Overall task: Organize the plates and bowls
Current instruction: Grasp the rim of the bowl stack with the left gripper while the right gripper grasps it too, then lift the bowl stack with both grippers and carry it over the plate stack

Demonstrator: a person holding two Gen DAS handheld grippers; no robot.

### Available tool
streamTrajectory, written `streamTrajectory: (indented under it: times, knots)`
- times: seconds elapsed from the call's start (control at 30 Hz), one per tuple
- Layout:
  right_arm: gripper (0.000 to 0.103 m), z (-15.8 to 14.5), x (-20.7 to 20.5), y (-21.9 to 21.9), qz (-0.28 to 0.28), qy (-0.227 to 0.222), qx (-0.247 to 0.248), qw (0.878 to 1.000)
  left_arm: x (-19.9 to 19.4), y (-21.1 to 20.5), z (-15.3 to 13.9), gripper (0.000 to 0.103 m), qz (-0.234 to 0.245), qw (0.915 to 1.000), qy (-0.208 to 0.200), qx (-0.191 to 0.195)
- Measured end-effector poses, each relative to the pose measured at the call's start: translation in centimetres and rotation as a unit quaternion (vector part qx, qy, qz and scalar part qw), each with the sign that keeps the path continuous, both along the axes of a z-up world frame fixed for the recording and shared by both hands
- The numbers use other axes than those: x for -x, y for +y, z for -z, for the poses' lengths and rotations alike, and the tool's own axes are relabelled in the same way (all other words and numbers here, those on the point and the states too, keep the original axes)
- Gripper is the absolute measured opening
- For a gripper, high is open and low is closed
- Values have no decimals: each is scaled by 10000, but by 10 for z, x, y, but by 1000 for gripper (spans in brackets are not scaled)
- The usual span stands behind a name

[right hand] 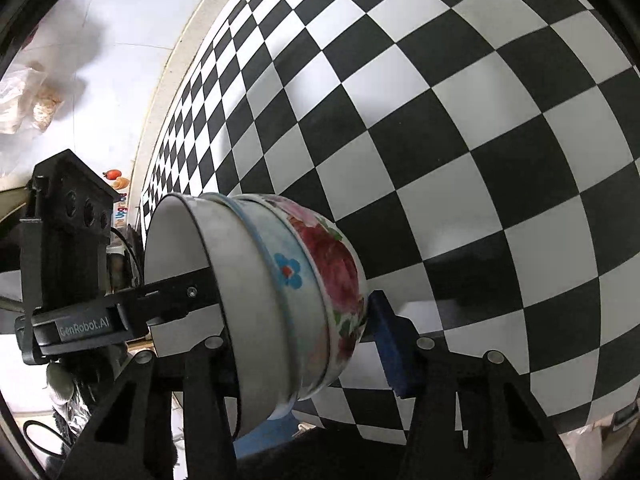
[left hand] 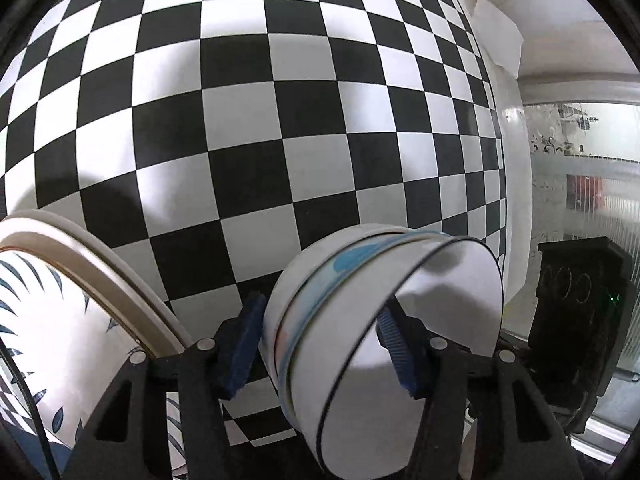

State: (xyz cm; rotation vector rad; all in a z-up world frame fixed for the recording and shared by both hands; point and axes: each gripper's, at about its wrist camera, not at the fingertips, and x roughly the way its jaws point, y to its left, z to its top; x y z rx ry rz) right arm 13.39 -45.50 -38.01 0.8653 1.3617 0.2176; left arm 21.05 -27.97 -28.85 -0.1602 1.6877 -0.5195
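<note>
Porcelain bowls (left hand: pixel 384 340), three nested and tipped on edge, hang above the cloth (left hand: pixel 280 120), gripped at the rim by both tools. Left gripper (left hand: pixel 320 344) pinches the stack wall; right gripper (right hand: pixel 304 344) likewise straddles it. Uneven pull could slide the inner bowl out (nothing locks the nest). Only the left view shows the leaf-patterned plate (left hand: pixel 60 312) beside the bowls; only the right view shows the rose bowl (right hand: pixel 336 280).

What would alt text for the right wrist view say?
A stack of three nested bowls, the outer one rose-patterned, sits between the right gripper's blue-padded fingers above a black-and-white checkered tablecloth. The left gripper reaches into the top bowl.
</note>
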Motion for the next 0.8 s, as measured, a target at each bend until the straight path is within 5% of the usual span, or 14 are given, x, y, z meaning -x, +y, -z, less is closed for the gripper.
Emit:
streamTrajectory:
  times: [0.8]
  knots:
    - [51,-64,-21,44,-420,-534,212,9975,8,57,-72,54,-499,9972,-561,40]
